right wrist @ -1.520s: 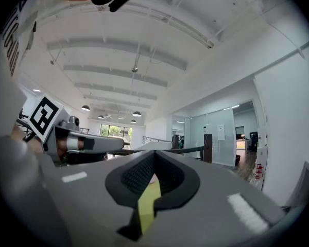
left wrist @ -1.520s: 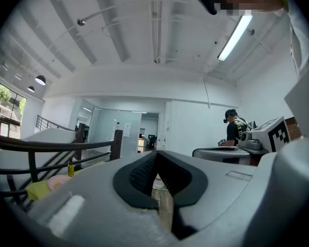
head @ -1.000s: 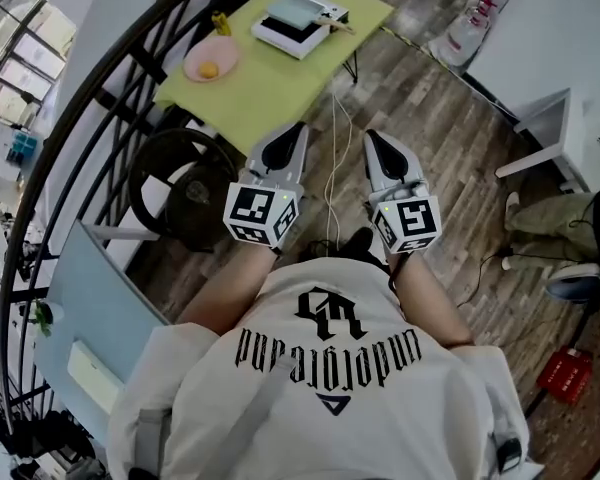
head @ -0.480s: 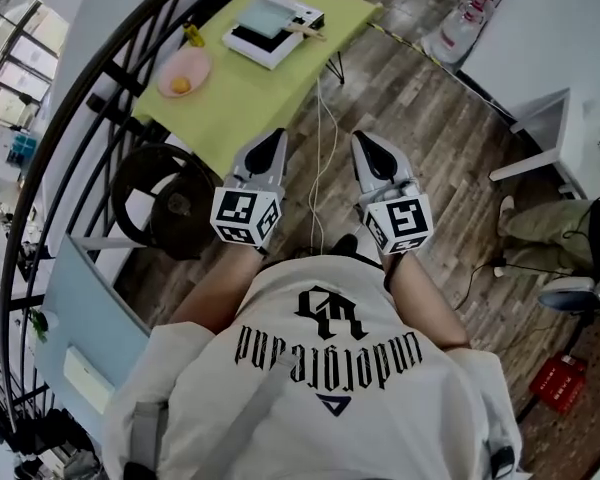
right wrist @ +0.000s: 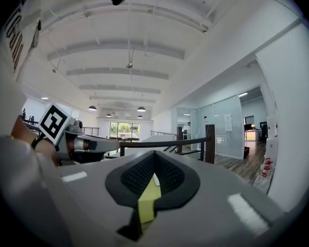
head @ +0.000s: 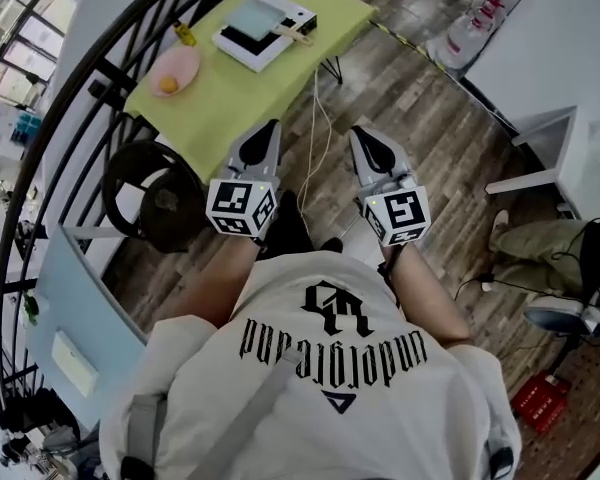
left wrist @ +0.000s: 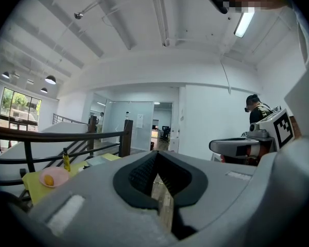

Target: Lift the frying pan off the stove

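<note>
The frying pan, pale blue-green with a wooden handle, sits on a white and black stove at the far end of the green table. Both grippers hang in front of the person's chest, well short of the stove. My left gripper is shut and empty, over the table's near edge. My right gripper is shut and empty too, above the wooden floor. In the left gripper view the jaws are closed; in the right gripper view the jaws are closed as well.
A pink plate with an orange item and a yellow bottle stand left of the stove. A black round seat and a curved black railing are on the left. Cables run over the floor; a white table stands right.
The green table with the stove has drifted up and left in the head view. Both grippers stay shut, side by side, and have shifted slightly left.
</note>
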The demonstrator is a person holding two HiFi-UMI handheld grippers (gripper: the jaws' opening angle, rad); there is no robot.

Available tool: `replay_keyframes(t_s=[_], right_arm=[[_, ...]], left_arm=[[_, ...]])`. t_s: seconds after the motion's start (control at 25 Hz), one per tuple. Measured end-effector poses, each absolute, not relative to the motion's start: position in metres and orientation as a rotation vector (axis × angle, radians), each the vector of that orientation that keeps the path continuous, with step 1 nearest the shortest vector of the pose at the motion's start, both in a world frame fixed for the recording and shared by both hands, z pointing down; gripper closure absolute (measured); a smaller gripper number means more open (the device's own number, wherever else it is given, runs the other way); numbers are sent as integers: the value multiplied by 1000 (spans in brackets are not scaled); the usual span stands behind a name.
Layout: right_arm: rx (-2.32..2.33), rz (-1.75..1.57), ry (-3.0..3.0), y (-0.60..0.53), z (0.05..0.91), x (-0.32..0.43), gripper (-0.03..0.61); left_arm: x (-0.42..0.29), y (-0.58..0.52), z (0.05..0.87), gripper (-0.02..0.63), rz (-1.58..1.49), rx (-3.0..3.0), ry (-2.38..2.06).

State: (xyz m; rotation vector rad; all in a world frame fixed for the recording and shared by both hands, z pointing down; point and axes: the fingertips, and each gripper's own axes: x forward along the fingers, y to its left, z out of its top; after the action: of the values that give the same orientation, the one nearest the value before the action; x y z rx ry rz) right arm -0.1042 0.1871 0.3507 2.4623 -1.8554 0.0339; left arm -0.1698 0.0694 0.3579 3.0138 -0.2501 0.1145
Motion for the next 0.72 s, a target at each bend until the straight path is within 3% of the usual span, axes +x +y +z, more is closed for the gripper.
replay_keyframes(t_s=[0.72], right_arm=[[2329,174,-1989,96,390,22,577]], left_arm=[[-27,12,394,607,187,2998,-187]])
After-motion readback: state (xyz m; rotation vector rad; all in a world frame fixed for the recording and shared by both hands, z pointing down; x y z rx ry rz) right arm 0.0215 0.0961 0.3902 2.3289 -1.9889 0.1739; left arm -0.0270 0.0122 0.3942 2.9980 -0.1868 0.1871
